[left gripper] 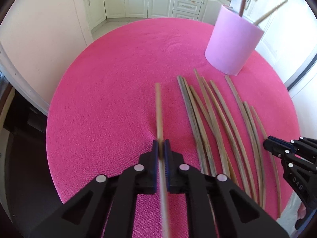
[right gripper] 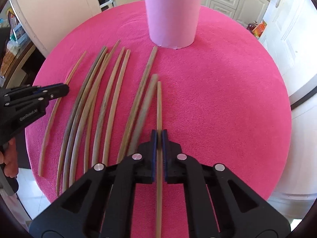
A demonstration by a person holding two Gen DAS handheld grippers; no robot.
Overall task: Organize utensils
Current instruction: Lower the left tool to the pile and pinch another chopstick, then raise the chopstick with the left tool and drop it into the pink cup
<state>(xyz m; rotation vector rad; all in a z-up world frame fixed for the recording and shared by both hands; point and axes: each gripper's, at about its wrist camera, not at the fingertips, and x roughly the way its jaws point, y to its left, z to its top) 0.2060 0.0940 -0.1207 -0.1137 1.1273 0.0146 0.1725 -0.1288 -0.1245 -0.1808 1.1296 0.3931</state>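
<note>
Left wrist: "DAS" readable on the right gripper [left gripper: 266, 142] at far right; left gripper [left gripper: 161, 144] clamped on a chopstick [left gripper: 158, 109], the loose chopsticks [left gripper: 208, 119] just right of it, pink holder [left gripper: 231, 41] beyond.

Right wrist: "GenRobot.AI" (probably, small print) on the left gripper [right gripper: 66, 89]; right gripper [right gripper: 159, 133] clamped on another chopstick [right gripper: 159, 107], the rest lying left of it.

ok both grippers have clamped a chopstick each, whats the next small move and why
Probably lift both sticks clear of the cloth, then carry them toward the pink cup. The left gripper is shut on the leftmost chopstick and the right gripper on the rightmost chopstick, both apparently low over the pink tablecloth. The cup already holds sticks, and more chopsticks lie loose between.
</note>
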